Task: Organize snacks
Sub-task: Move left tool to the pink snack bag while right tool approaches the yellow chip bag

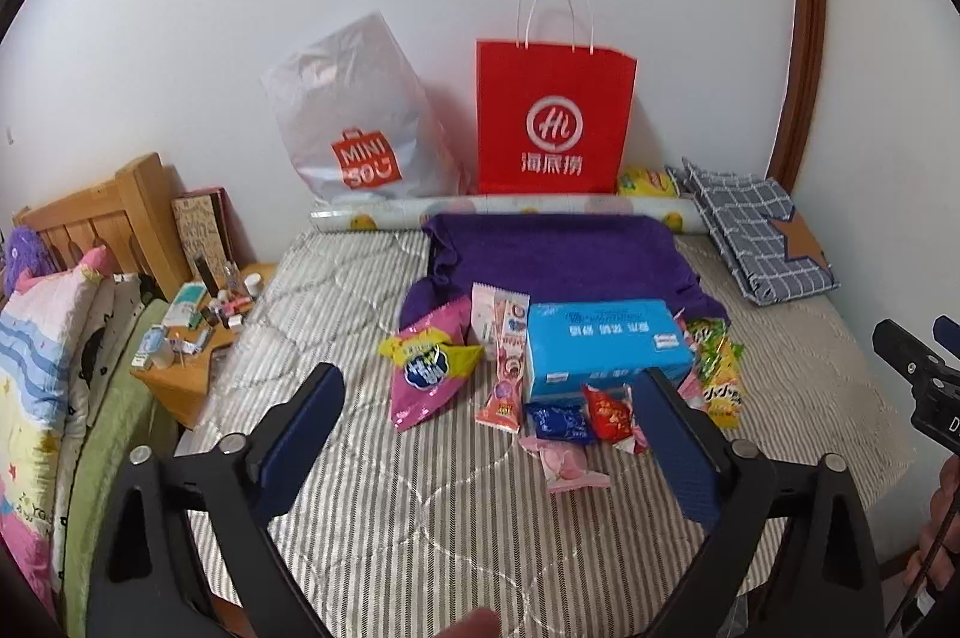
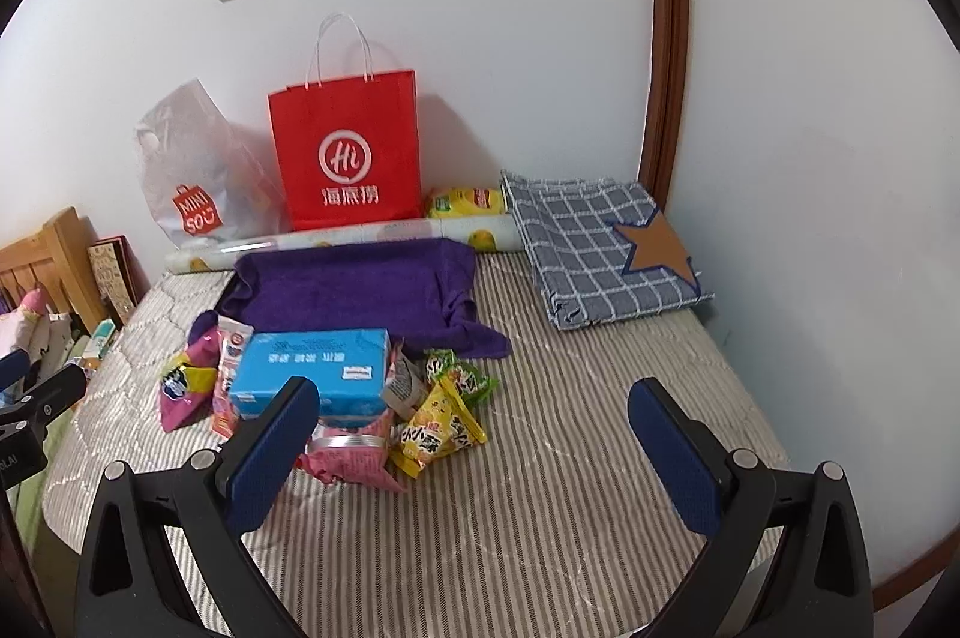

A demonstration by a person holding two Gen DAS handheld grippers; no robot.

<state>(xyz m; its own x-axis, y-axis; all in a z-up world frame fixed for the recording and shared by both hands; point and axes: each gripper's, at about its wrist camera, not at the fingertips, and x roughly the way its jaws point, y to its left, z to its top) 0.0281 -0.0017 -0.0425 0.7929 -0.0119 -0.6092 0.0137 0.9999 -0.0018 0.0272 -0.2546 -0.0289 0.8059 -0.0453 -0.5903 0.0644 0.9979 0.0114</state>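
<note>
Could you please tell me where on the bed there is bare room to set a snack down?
The striped mattress is bare right of the yellow snack packet, up to the white wall and the folded grey checked cloth. The near strip before both open grippers is also free. It is crowded around the blue tissue pack and on the purple towel's front edge.

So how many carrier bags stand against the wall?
2. The white plastic bag leans on the left, the red paper bag stands upright beside it. Others may be hidden behind.
</note>
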